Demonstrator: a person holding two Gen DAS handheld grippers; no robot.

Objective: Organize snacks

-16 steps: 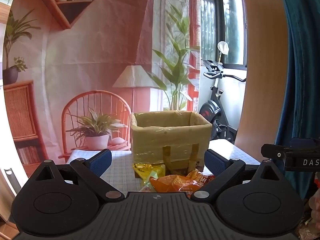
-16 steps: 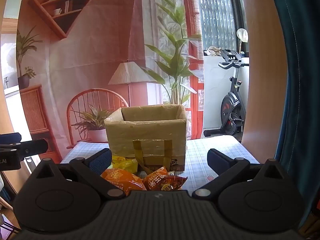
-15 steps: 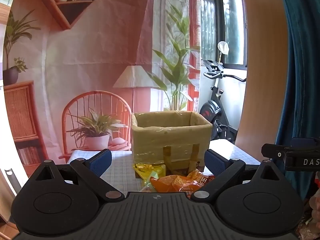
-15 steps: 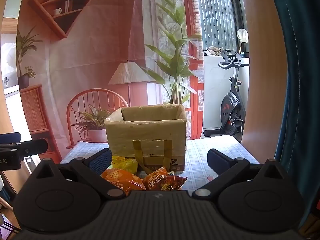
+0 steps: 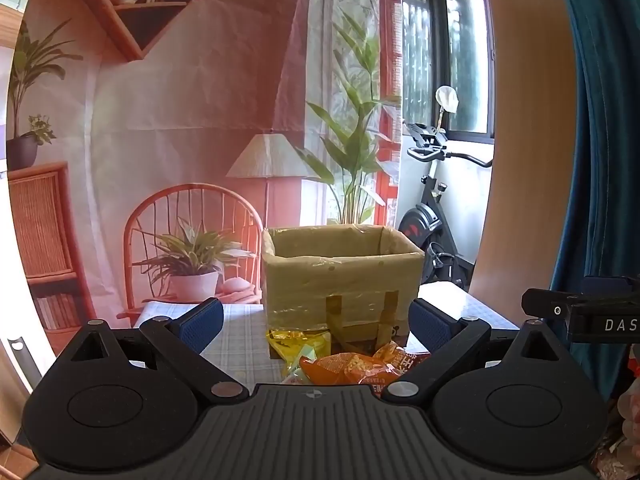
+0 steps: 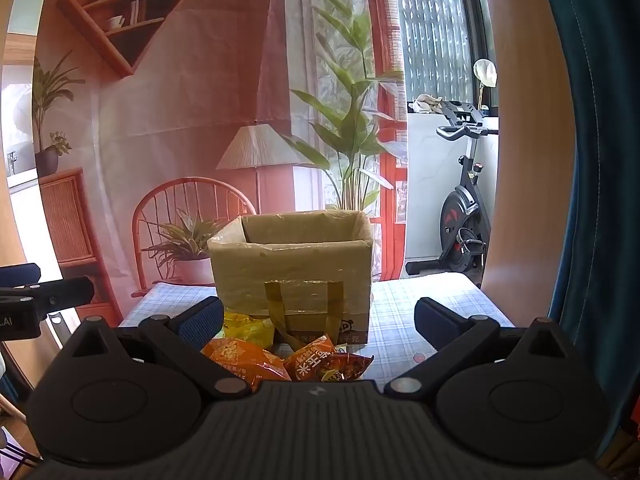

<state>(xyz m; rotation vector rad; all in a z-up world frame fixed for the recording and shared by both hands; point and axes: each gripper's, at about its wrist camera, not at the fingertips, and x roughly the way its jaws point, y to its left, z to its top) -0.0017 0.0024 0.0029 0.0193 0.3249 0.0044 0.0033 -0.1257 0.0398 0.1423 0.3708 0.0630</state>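
Note:
An open cardboard box (image 5: pixel 340 276) wrapped in clear tape stands on the checked tablecloth (image 5: pixel 240 344); it also shows in the right wrist view (image 6: pixel 292 272). In front of it lie snack packets: a yellow one (image 5: pixel 292 342), an orange one (image 5: pixel 344 368) and a red-orange one (image 5: pixel 404 360). In the right wrist view the yellow packet (image 6: pixel 248 328), the orange packet (image 6: pixel 240 360) and the red-orange packet (image 6: pixel 324 362) lie below the box. My left gripper (image 5: pixel 316 322) is open and empty, short of the packets. My right gripper (image 6: pixel 318 320) is open and empty too.
A printed room backdrop hangs behind the table. An exercise bike (image 6: pixel 464 216) stands at the right by the window. A wooden panel (image 5: pixel 524 160) and a blue curtain (image 5: pixel 608 140) close the right side. The other gripper shows at the right edge (image 5: pixel 580 312).

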